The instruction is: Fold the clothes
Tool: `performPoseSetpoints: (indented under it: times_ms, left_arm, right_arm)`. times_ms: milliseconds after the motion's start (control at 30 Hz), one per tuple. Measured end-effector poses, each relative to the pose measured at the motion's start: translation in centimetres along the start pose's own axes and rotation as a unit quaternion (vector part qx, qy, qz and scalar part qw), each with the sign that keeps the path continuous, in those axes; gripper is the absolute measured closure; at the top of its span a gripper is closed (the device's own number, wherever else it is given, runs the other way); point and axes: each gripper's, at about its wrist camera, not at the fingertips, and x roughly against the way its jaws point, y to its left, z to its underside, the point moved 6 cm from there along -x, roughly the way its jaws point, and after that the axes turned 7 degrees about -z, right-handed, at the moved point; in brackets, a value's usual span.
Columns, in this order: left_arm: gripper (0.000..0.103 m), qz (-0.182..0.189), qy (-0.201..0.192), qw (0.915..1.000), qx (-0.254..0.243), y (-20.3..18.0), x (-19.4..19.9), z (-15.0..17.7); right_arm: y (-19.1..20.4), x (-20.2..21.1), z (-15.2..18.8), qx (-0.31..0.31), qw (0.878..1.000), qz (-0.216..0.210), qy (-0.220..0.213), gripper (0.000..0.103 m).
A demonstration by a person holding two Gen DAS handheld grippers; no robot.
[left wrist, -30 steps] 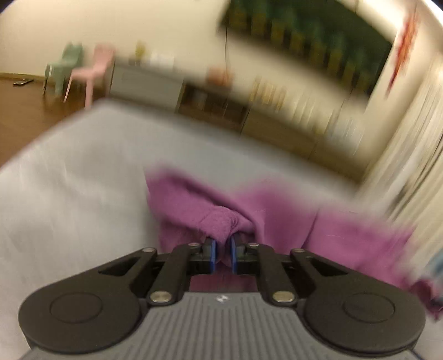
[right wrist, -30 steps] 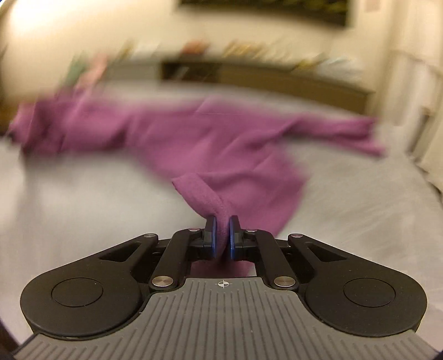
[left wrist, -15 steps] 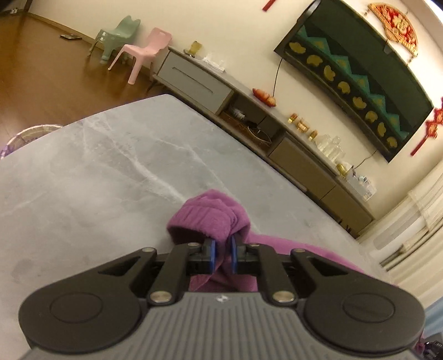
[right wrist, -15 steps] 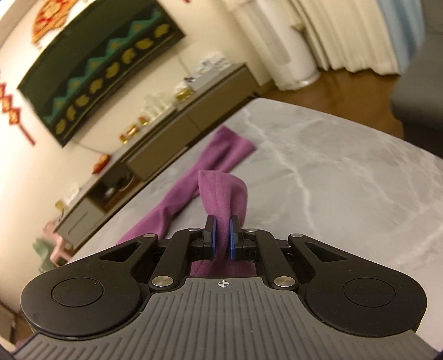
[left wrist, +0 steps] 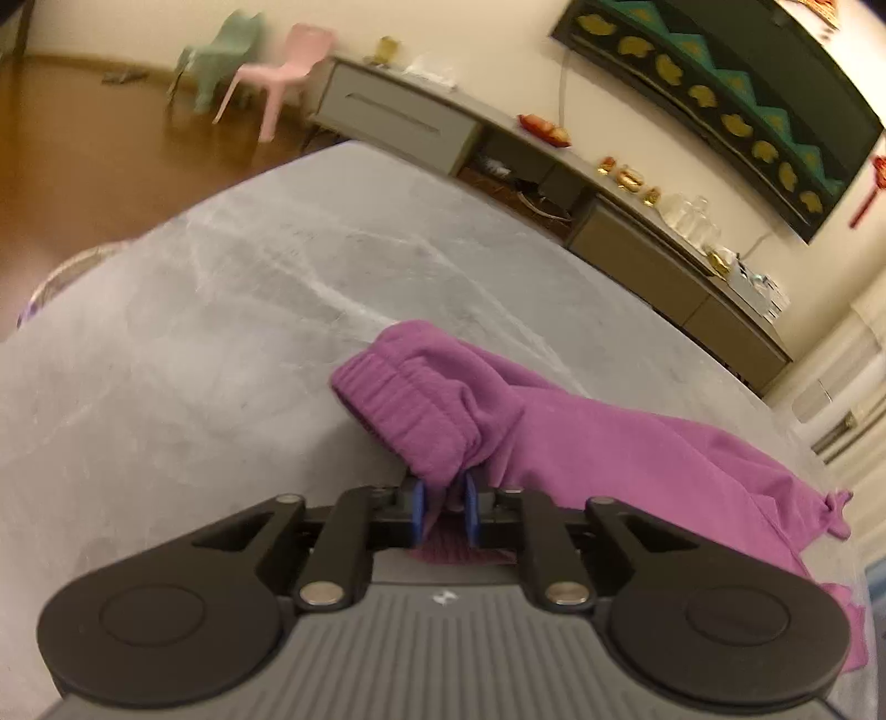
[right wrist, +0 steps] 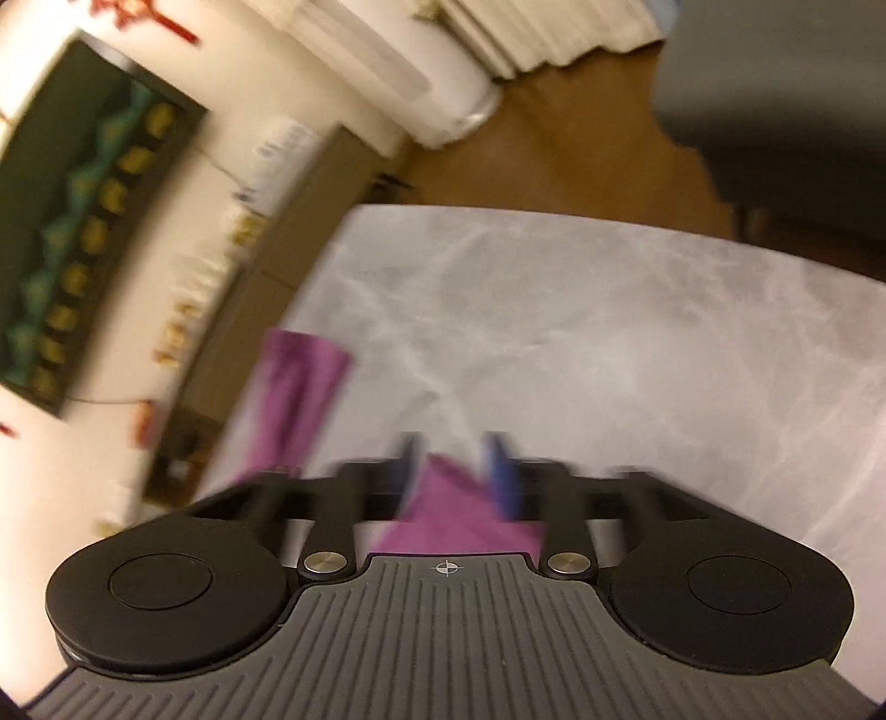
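A purple garment (left wrist: 609,443) lies across the grey marble table (left wrist: 221,332), its ribbed edge (left wrist: 410,399) bunched up just ahead of my left gripper (left wrist: 444,507). The left jaws are opening, but the blue pads (left wrist: 418,509) stand only slightly apart and a fold of the purple cloth still fills the gap. In the blurred right wrist view, my right gripper (right wrist: 453,471) is opening wide. Purple cloth (right wrist: 443,504) lies loose between its pads (right wrist: 498,471) without touching them. One narrow end of the garment (right wrist: 302,376) stretches toward the table's far edge.
Beyond the table a long low cabinet (left wrist: 554,160) runs along the wall under a dark framed panel (left wrist: 720,83). A pink chair (left wrist: 282,72) and a green chair (left wrist: 221,55) stand on the wooden floor. A dark sofa (right wrist: 775,83) and white curtains (right wrist: 554,33) are past the table's right end.
The right jaws have opened and let go of the purple cloth, and that gripper has rolled and swung sideways. The left gripper has sunk toward the table, its pads parting slightly around the cloth.
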Motion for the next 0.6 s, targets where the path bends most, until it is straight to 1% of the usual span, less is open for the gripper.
performPoseSetpoints:
  times_ms: [33, 67, 133, 167, 233, 267, 300, 333, 367, 400, 433, 467, 500, 533, 567, 600]
  left_arm:
    - [0.085, 0.003, -0.005, 1.0000, -0.001, -0.2, 0.2, -0.1]
    - [0.084, 0.007, -0.010, 0.9999, 0.001, -0.2, 0.3, -0.3]
    - [0.082, 0.006, -0.008, 1.0000, -0.002, -0.5, -0.2, -0.4]
    - [0.077, 0.004, -0.004, 1.0000, -0.004, -0.6, -0.6, -0.4]
    - [0.075, 0.000, 0.002, 1.0000, -0.009, -1.0, -1.5, -0.5]
    - [0.075, -0.003, 0.005, 0.9999, -0.012, -1.5, -2.0, -0.4]
    - [0.079, -0.009, 0.001, 0.9998, -0.018, -1.9, -2.3, -0.4]
    - [0.085, -0.019, -0.010, 0.9994, -0.026, -2.3, -2.3, -0.5]
    - [0.090, -0.028, -0.022, 0.9988, -0.032, -2.6, -2.1, -0.6]
    - [0.093, -0.036, -0.036, 0.9983, -0.029, -2.6, -1.5, -0.7]
    - [0.093, -0.042, -0.050, 0.9977, -0.020, -2.3, -0.6, -0.7]
    - [0.093, -0.048, -0.064, 0.9968, -0.011, -1.9, 0.3, -0.8]
    - [0.093, -0.039, -0.070, 0.9967, -0.009, -1.7, 1.3, -0.8]
    - [0.091, -0.011, -0.068, 0.9975, -0.017, -1.6, 2.3, -0.8]
    - [0.080, 0.016, -0.067, 0.9974, -0.024, -1.5, 3.4, -0.7]
    - [0.058, 0.048, -0.064, 0.9962, -0.034, -1.4, 4.3, -0.6]
  right_arm:
    - [0.9, 0.6, 0.2, 0.025, 1.000, -0.013, -0.006, 0.023]
    - [1.5, 0.8, 0.7, 0.058, 0.998, -0.010, -0.003, 0.018]
    - [2.1, 0.7, 1.8, 0.124, 0.992, 0.018, 0.013, 0.017]
    - [2.2, 0.4, 2.6, 0.156, 0.987, 0.036, 0.028, 0.017]
    - [2.1, -0.6, 4.6, 0.222, 0.970, 0.072, 0.068, 0.018]
    - [2.5, -0.8, 5.7, 0.262, 0.959, 0.080, 0.075, 0.022]
    - [3.3, -0.9, 6.7, 0.304, 0.946, 0.085, 0.074, 0.026]
    - [4.0, -1.1, 7.7, 0.338, 0.934, 0.084, 0.077, 0.028]
    - [4.8, -1.3, 8.8, 0.366, 0.924, 0.078, 0.082, 0.034]
    - [5.5, -1.5, 9.9, 0.395, 0.912, 0.071, 0.087, 0.046]
    - [6.2, -1.7, 10.9, 0.422, 0.899, 0.065, 0.092, 0.052]
    - [6.4, -2.2, 11.6, 0.434, 0.892, 0.069, 0.106, 0.065]
    - [6.0, -2.8, 12.0, 0.432, 0.889, 0.082, 0.128, 0.073]
    - [5.5, -3.5, 12.1, 0.436, 0.882, 0.100, 0.145, 0.075]
    - [5.1, -3.8, 11.7, 0.453, 0.871, 0.124, 0.145, 0.073]
    - [4.8, -3.9, 11.0, 0.473, 0.857, 0.155, 0.132, 0.073]
